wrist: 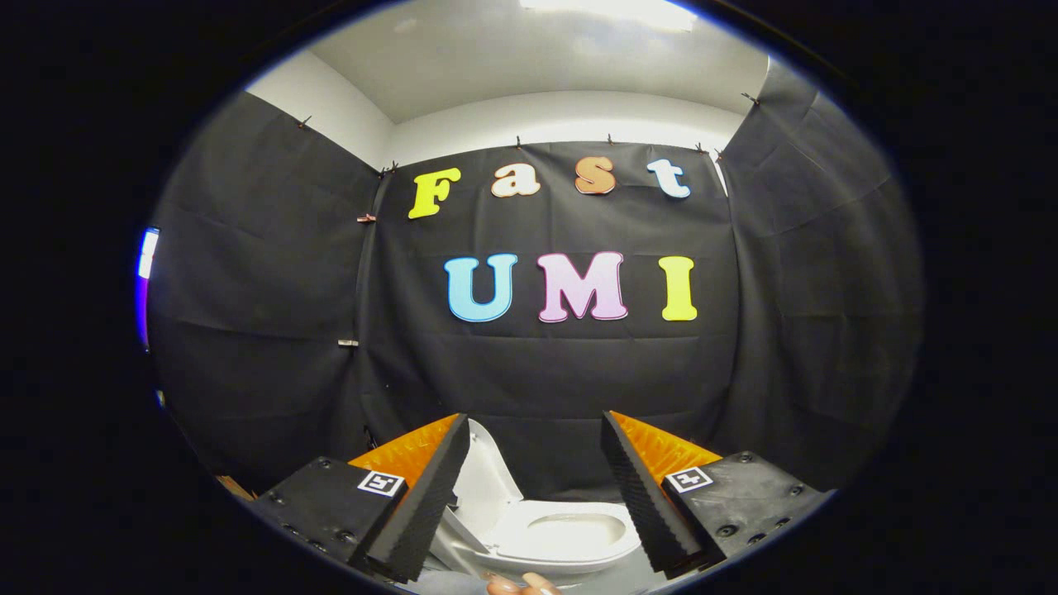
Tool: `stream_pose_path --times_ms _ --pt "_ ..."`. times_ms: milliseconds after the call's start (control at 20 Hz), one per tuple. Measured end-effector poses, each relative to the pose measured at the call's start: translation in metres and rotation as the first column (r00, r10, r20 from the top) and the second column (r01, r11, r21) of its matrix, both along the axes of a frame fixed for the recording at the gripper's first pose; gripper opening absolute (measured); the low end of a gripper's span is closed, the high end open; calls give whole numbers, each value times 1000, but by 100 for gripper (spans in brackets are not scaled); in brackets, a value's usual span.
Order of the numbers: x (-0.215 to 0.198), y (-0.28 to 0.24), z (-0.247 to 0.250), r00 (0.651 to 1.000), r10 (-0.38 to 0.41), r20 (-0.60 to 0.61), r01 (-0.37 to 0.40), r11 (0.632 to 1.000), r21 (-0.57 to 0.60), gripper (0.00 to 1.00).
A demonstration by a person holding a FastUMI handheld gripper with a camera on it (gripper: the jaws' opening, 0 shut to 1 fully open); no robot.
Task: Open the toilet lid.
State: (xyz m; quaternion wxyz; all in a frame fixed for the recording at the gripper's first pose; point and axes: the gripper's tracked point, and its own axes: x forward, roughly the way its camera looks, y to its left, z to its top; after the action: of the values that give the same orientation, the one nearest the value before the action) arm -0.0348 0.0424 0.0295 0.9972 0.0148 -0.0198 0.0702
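Black cloth [545,364] hangs as the booth's wall on three sides, pinned with small clips along its top edge and down the seam at the left. Above it run a white wall strip [570,116] and a white ceiling [529,58] with a bright light panel [612,10] at the top.

Low in the scene, beyond and between the fingers, stands a white toilet [529,537] against the foot of the back cloth. Its lid [488,479] is already raised, standing upright at the left side of the bowl, partly hidden behind the left finger. The oval seat [570,533] lies flat, with the open bowl seen inside its ring.

The hand-held gripper [533,496] is released: its two fingers stand wide apart, one on each side of the toilet, and touch nothing. The lid's edge appears just beside the left finger [421,504], but whether they are in contact I cannot tell. The right finger [645,496] overlaps the right edge of the seat in the view. Each finger's base carries a small square marker [381,483].

At the very bottom, between the fingers, the tips of a person's fingers [522,585] show just in front of the bowl.
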Motion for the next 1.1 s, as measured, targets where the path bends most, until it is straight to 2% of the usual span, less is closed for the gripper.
stream_pose_path --times_ms 500,800,1100 --pt "4 -1 -3 1000 2 -13 -2 1000 4 99" --pt "1 12 2 999 37 3 -37 999 -1 99" --pt "1 14 3 1000 26 11 -25 1000 -16 99"
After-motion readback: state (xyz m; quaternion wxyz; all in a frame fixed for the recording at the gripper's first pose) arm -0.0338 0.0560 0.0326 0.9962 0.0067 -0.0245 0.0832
